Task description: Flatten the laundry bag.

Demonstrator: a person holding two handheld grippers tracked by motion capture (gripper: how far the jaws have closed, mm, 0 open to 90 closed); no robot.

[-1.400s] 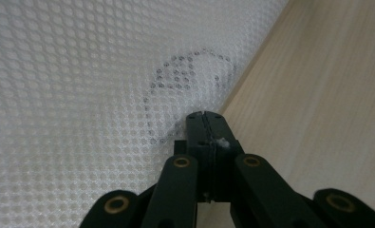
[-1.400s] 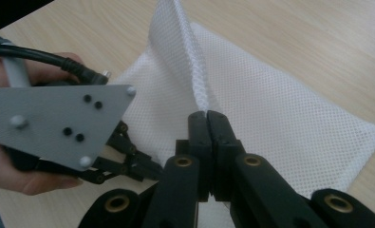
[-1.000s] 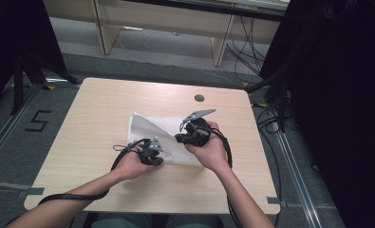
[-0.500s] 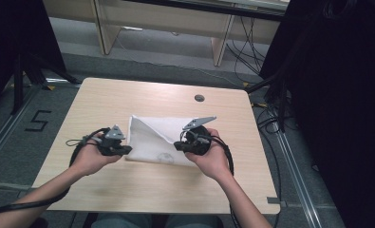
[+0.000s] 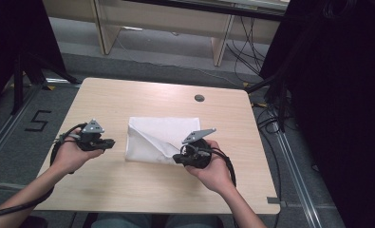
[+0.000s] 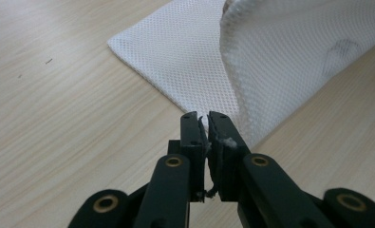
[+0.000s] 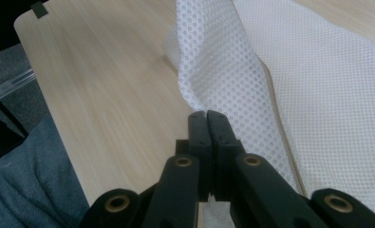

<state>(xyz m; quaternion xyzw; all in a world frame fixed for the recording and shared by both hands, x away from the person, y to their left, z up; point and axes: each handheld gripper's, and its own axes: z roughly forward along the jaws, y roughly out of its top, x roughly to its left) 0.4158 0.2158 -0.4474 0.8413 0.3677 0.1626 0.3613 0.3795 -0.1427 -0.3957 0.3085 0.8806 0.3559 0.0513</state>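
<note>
Since the earlier picture, the left hand-held gripper [image 5: 110, 143] had moved away from the white mesh cloth [image 5: 162, 138] to the left side of the bench [image 5: 128, 95], and the flap that stood up before was now folded down. Its jaws had just been opening and stood apart by a narrow gap; in the left gripper view nothing was pressed between them, and the cloth edge [image 6: 185, 61] lay just beyond their tips. The right hand-held gripper [image 5: 176, 158] was at the near right corner of the cloth, with its jaws closed together (in the right gripper view a fold of the mesh [image 7: 223, 71] rose directly from the tips, so it held that corner slightly lifted). The cloth lay folded near the middle of the bench, between the two hands.
</note>
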